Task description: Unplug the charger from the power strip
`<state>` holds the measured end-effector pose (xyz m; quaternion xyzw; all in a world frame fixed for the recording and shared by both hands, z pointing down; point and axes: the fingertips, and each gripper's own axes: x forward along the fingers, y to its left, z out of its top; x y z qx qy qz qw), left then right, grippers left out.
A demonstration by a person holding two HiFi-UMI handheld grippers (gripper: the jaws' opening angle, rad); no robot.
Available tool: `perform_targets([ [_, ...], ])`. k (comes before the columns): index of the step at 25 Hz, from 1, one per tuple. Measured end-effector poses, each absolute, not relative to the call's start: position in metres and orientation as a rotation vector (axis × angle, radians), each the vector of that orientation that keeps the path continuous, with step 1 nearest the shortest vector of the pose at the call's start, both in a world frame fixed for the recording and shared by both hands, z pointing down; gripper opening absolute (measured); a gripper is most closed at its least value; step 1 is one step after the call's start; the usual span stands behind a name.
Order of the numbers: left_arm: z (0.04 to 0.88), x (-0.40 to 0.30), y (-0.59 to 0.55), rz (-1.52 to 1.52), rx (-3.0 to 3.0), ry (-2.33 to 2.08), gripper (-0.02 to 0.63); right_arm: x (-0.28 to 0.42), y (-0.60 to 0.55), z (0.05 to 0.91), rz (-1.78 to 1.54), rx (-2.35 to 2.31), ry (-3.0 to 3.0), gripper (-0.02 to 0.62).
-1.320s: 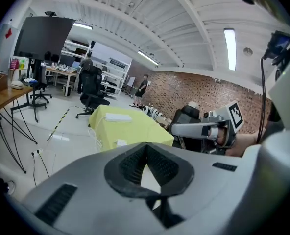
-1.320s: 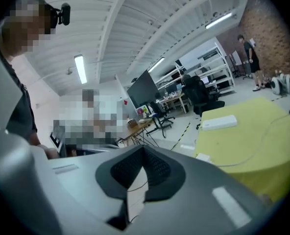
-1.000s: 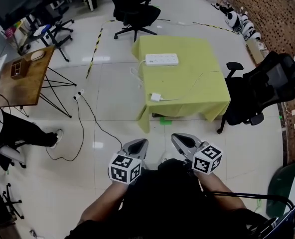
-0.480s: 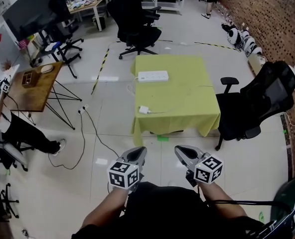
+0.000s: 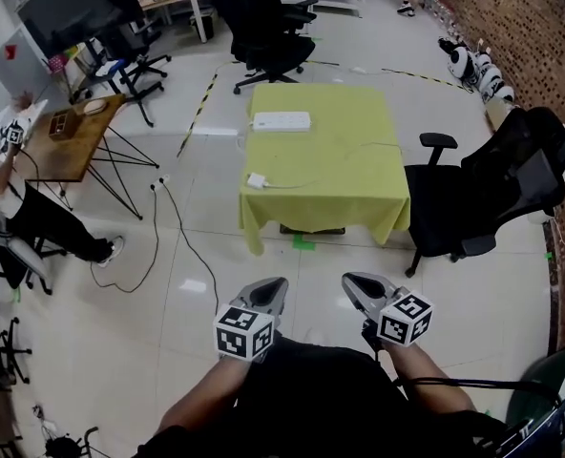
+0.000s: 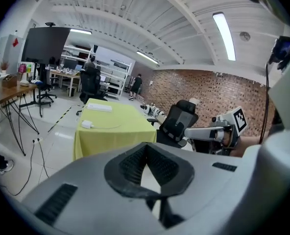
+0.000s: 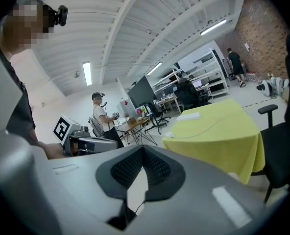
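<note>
I'm looking down on a pale tiled floor (image 5: 216, 256) in an open workshop, with a brick wall (image 5: 521, 27) along the right side.

Nearest me, the two claws sit side by side low in the head view, both well short of the table. The left gripper (image 5: 275, 284) has its jaws closed tip to tip with nothing between them. The right gripper (image 5: 351, 281) is closed the same way, also empty. Each one's own view shows the dark pads meeting at the front, with only floor and the distant table beyond.

Past a stretch of bare tile stands a square table (image 5: 349, 156) under a yellow-green cloth. The charger (image 5: 257, 180), a small white block, lies on the cloth close to the near left corner. Its thin cable (image 5: 306, 183) trails right across the cloth. The power strip (image 5: 281, 120), long and white, lies further back near the far left edge, well apart from the charger. I can't tell at this size what sits in its sockets.

A black office chair (image 5: 492, 184) stands just beside the table's right side. To the left, a black cord (image 5: 173, 222) snakes across the floor near a wooden desk (image 5: 68, 146), where a seated person (image 5: 20, 213) is. Another black chair (image 5: 268, 22) stands behind the table.
</note>
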<state>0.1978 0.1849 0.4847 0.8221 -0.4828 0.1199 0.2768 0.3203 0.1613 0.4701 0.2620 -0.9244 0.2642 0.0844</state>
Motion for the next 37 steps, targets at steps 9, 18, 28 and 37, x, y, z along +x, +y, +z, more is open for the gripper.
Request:
perform_targets([
  [9, 0.480, 0.182, 0.188, 0.346, 2.182, -1.322, 0.005, 0.308, 0.169, 0.466, 0.803, 0.757, -2.784, 0.002],
  [18, 0.478, 0.150, 0.192, 0.380, 2.194, -1.315, 0.005, 0.267, 0.169, 0.461, 0.774, 0.750, -2.795, 0.001],
  [28, 0.478, 0.128, 0.201, 0.410, 2.225, -1.274, 0.005, 0.235, 0.183, 0.461, 0.753, 0.742, -2.789, 0.002],
  [37, 0.480, 0.116, 0.207, 0.417, 2.228, -1.254, 0.005, 0.220, 0.197, 0.461, 0.765, 0.728, -2.778, 0.002],
])
